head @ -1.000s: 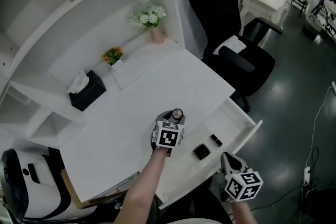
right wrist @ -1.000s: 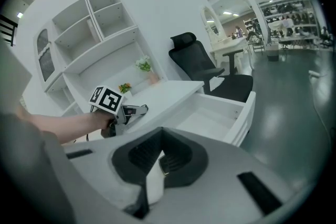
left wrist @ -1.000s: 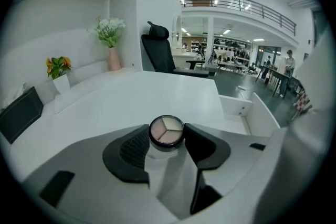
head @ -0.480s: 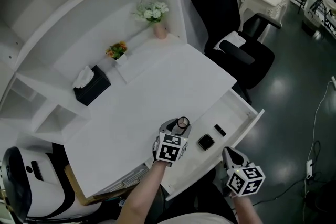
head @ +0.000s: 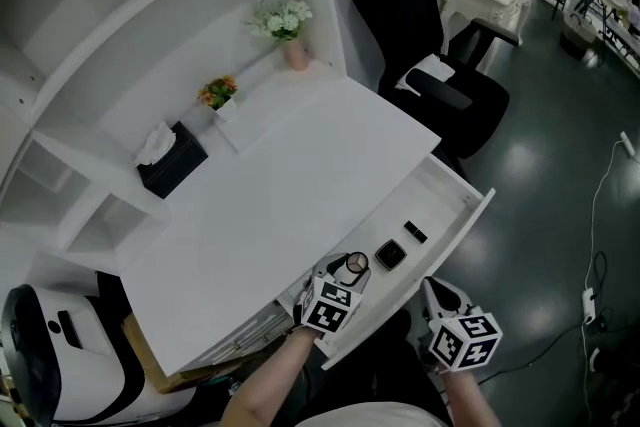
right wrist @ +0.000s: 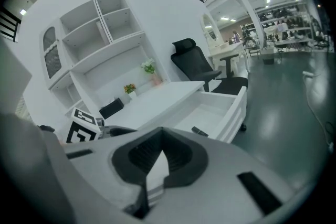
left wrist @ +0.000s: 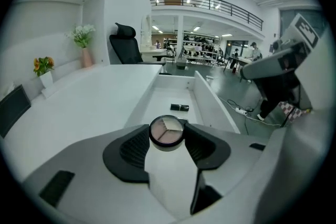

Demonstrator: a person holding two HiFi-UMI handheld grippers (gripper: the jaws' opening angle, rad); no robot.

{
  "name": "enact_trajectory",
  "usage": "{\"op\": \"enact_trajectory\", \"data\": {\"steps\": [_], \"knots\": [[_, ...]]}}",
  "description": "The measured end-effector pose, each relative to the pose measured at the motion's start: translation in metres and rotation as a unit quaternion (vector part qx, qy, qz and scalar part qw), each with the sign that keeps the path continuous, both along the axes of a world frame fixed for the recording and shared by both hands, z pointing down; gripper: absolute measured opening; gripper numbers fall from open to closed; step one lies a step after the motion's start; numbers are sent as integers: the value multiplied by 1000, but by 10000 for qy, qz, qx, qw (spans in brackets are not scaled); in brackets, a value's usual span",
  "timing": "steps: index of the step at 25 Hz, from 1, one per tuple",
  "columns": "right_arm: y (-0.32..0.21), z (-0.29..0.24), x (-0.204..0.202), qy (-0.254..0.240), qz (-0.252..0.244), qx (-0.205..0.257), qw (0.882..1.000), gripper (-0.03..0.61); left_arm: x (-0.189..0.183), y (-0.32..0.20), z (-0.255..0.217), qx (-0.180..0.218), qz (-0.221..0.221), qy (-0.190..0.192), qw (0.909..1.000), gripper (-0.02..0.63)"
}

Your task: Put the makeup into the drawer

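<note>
My left gripper (head: 350, 269) is shut on a round makeup compact (head: 356, 263) with a pale, three-part top (left wrist: 167, 130); the pads press on its sides. It hangs over the near end of the open white drawer (head: 462, 220). Inside the drawer lie a square black compact (head: 390, 255) and a small black lipstick (head: 415, 233), the lipstick (left wrist: 179, 107) also ahead of the left jaws. My right gripper (head: 438, 297) is off the drawer's front, over the floor. Its jaws (right wrist: 161, 151) meet at the tips with nothing between them.
A white desk (head: 270, 185) carries a black tissue box (head: 170, 160), a small orange flower pot (head: 220, 95) and a vase of white flowers (head: 285, 23) at the back. A black office chair (head: 425, 65) stands past the drawer's far end. Shelves rise behind the desk.
My left gripper has carried the round compact off the desk top and over the near end of the drawer. The right gripper has shifted only slightly.
</note>
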State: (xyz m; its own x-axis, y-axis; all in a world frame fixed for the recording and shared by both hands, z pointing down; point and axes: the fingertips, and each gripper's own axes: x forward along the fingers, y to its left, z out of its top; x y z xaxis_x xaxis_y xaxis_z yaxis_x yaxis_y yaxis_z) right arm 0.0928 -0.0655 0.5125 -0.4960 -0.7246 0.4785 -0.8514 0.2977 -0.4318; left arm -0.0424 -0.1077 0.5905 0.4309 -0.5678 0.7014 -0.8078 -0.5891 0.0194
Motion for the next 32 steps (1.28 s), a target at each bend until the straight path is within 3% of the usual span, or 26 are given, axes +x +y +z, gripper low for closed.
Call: {"op": "enact_trajectory", "data": {"steps": [8,16,32], "knots": [[23,-1,9,35,252,-2,9997,2,13,31,54,-453,441,-404,9972,213],[30,1,20,118,449,-35,9989,2,17,38,88,-741,564,-694,9932,213],[21,8,27,157,498,-148,9985,3,17,41,118,-1190,426,-709,9894,213]]}}
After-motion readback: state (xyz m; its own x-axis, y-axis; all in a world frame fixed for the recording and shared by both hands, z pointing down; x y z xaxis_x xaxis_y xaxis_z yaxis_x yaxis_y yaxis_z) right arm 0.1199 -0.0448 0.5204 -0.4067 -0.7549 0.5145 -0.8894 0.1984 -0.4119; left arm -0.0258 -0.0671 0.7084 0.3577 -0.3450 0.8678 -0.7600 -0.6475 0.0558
